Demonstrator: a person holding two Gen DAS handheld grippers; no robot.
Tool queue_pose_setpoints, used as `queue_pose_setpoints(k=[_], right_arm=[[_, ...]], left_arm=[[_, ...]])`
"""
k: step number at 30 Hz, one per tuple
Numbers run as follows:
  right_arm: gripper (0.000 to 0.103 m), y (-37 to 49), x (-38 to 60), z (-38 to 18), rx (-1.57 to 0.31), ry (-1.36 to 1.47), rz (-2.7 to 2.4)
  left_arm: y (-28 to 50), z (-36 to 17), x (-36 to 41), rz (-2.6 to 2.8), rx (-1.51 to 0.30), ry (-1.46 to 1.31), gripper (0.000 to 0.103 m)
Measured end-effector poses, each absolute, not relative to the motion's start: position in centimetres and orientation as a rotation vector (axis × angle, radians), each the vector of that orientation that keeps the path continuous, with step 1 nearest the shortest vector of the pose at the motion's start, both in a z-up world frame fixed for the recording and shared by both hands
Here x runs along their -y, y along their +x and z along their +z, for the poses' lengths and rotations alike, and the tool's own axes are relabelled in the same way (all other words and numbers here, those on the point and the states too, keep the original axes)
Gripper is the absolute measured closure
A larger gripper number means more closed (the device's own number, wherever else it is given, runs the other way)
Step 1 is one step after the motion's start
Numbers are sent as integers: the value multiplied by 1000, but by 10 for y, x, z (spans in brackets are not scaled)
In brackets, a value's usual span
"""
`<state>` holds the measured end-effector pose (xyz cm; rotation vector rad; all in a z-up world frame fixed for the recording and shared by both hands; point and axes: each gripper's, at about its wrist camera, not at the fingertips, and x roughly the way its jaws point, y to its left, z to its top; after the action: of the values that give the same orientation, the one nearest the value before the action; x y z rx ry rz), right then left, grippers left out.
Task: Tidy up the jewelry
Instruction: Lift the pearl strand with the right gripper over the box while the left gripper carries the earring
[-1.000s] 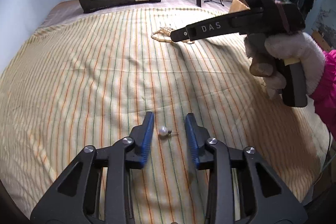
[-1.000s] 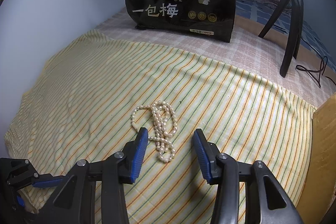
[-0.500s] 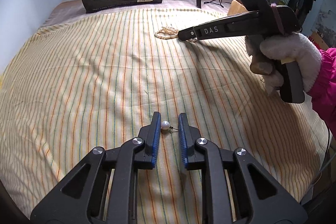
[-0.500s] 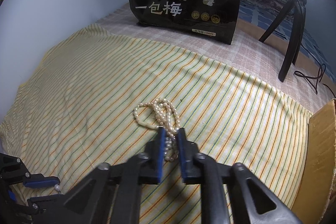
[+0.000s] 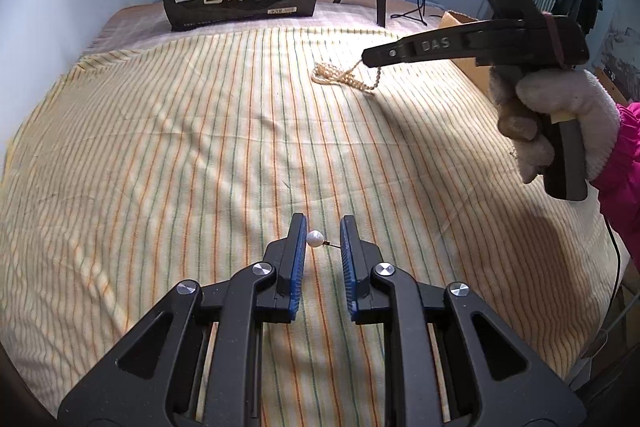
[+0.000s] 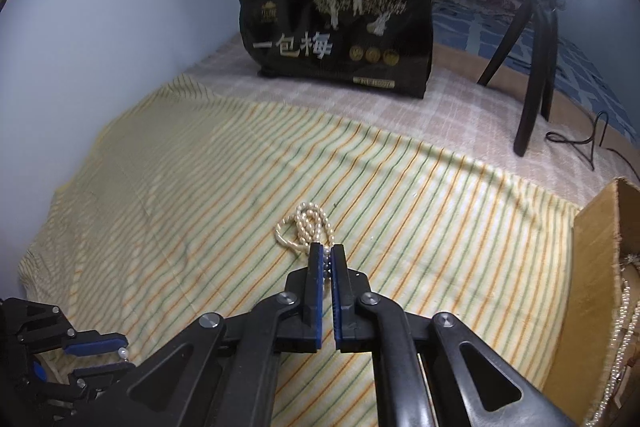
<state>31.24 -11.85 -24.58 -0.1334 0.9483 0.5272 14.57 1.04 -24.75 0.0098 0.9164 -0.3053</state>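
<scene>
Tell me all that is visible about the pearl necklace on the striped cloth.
The pearl necklace is a strand of small cream-coloured beads, bunched in loose loops. Most of it lies on the yellow striped cloth. Its near end is pinched between the blue pads of the right hand-held gripper, which is shut on it. In the left wrist view that end rises off the cloth toward the gripper tip, and a short piece hangs down from it. A cardboard box stands to its right, apart.

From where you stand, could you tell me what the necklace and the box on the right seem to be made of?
Necklace: strung pearls or pearl-like beads, cream and softly glossy; genuine or imitation, I cannot tell. Box: apparently plain corrugated cardboard, matte brown with a raw edge.
</scene>
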Motion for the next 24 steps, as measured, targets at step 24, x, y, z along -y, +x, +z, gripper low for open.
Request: queue_pose_setpoints(k=[24], right_arm=[[103,267,159,-129,-846,-139,480]], left_arm=[[130,-182,12,-359,-826,24,87]])
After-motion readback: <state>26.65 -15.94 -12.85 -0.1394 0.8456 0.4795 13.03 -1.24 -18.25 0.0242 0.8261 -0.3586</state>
